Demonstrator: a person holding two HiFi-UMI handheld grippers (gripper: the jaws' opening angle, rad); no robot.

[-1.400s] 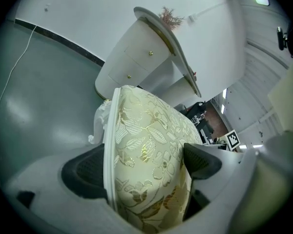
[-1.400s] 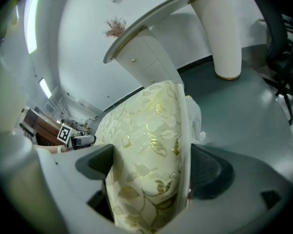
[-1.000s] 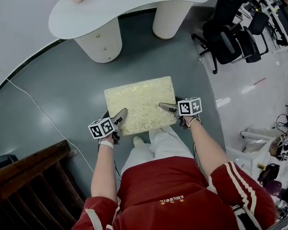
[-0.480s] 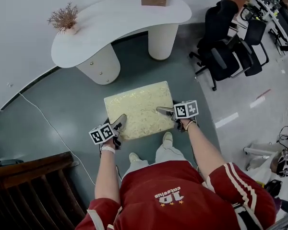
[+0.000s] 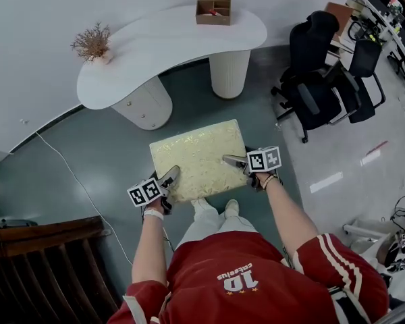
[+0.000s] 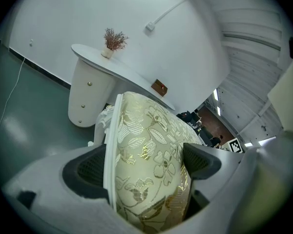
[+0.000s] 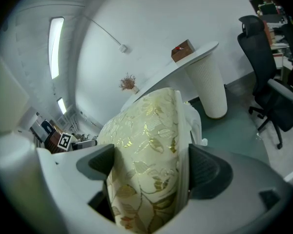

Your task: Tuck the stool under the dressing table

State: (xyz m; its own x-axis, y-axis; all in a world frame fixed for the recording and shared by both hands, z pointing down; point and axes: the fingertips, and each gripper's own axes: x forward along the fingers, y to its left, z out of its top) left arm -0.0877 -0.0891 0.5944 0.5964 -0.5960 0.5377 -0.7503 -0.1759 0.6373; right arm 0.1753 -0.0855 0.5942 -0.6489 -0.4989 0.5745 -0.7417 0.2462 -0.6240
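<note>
Nearest me, both hands are on the stool (image 5: 199,158). The left gripper (image 5: 167,179) has its near-left edge and the right gripper (image 5: 233,160) its near-right edge. In both gripper views the jaws stand very wide but not free: each pair straddles the thick gold-patterned cushion, pads pressed on the seat and on the white piping under it, so both have a firm hold. That grip looks the same across the last second. What changed is position. My shoes (image 5: 214,208) have stepped on, and the stool has travelled with me towards the dressing counter (image 5: 169,42). The strip of grey floor (image 5: 108,147) between the stool's far edge and the counter's left pedestal (image 5: 146,104) has shrunk to a narrow band. More of the counter top now shows too: the wooden box (image 5: 214,10) has come into frame beyond the dried plant (image 5: 92,42). Whether the stool's legs are off the floor I can't tell from here. My read is that the carry is well along but the tuck is not done. The stool is wholly outside, near the opening between the left pedestal and the right pedestal (image 5: 228,73) and angled slightly off it. It probably needs squaring to that gap before going in, and the left pedestal is the likely snag. The office chairs (image 5: 317,79) to the right are well apart.
</note>
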